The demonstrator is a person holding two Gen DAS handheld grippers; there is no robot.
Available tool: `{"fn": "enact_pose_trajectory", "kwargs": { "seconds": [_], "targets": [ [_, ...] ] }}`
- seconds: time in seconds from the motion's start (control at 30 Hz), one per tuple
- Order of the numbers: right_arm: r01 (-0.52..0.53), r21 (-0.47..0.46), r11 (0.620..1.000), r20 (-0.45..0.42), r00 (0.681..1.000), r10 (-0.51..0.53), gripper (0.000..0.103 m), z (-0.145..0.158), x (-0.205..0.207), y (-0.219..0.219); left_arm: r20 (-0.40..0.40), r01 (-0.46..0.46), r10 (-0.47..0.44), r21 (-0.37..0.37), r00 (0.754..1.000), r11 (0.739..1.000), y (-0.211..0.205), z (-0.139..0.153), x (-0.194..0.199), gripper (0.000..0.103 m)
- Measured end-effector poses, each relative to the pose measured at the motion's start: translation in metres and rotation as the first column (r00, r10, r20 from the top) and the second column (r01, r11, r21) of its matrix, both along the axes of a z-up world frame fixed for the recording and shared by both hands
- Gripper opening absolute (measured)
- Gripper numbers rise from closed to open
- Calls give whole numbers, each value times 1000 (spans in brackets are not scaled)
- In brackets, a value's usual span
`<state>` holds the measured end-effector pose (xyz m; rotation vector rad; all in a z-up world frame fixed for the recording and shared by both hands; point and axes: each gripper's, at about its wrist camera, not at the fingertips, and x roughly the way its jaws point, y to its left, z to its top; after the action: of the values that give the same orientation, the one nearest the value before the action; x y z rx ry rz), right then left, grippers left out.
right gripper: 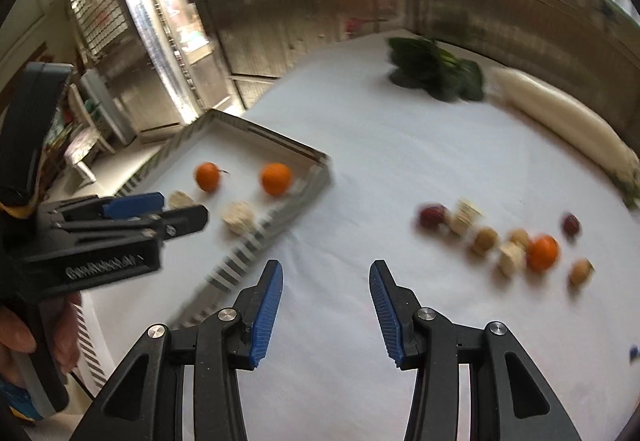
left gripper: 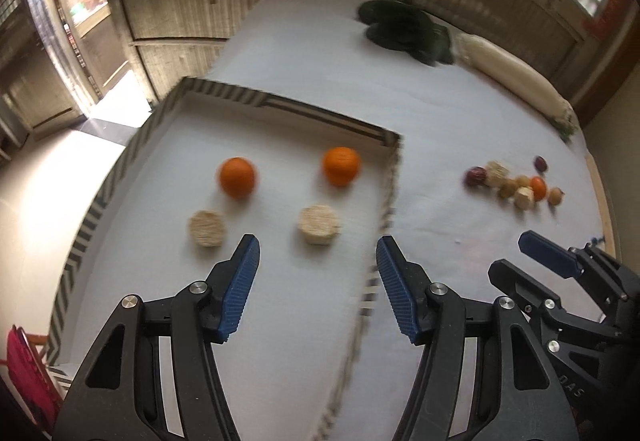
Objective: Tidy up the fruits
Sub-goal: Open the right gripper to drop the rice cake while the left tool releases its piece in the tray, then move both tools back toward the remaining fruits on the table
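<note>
A shallow tray with a striped rim (left gripper: 224, 91) (right gripper: 304, 155) lies on the white table. In it are two oranges (left gripper: 237, 177) (left gripper: 341, 165) and two beige round pieces (left gripper: 207, 228) (left gripper: 319, 225). My left gripper (left gripper: 316, 245) hangs open and empty above the tray's near right part, just short of the right beige piece. A loose heap of small fruit (left gripper: 516, 183) (right gripper: 508, 241) lies right of the tray: dark red, brown and beige pieces and one orange (right gripper: 542, 253). My right gripper (right gripper: 325, 269) is open and empty over bare cloth between tray and heap.
Dark green leafy vegetables (left gripper: 404, 27) (right gripper: 436, 75) and a long white radish (left gripper: 516, 75) (right gripper: 560, 125) lie at the table's far right. Wooden wall panels stand behind. A hand (right gripper: 24, 333) holds the left gripper's body (right gripper: 100, 241). A red chair (left gripper: 28, 373) stands by the tray's near left.
</note>
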<state>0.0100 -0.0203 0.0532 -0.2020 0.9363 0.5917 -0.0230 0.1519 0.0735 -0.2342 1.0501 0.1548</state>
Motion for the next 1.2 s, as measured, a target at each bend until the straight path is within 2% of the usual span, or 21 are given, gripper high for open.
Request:
{"fn": "enact_pose_trajectory", "kwargs": {
  "seconds": [0.33,0.53,0.77,1.2],
  "targets": [
    [151,-33,988,-44,987,-152,44,-16,-4,-79,-10,109,-109,-7,994,994,-53,-5,19,61],
    [183,-31,983,-47,982,-185,44,-15,-6,-107,-8,172,-172,-7,985,985,-80,-9,33,61],
    [194,-22,981,-45,980,-195,44,-14,0,-121,-17,240,-240,14,971,971,-102,-17,56,61],
    [198,-9,980,-34,980,-198,44,-11,24,-120,-27,252,-251,17,968,968,-108,-23,78,61]
  ]
}}
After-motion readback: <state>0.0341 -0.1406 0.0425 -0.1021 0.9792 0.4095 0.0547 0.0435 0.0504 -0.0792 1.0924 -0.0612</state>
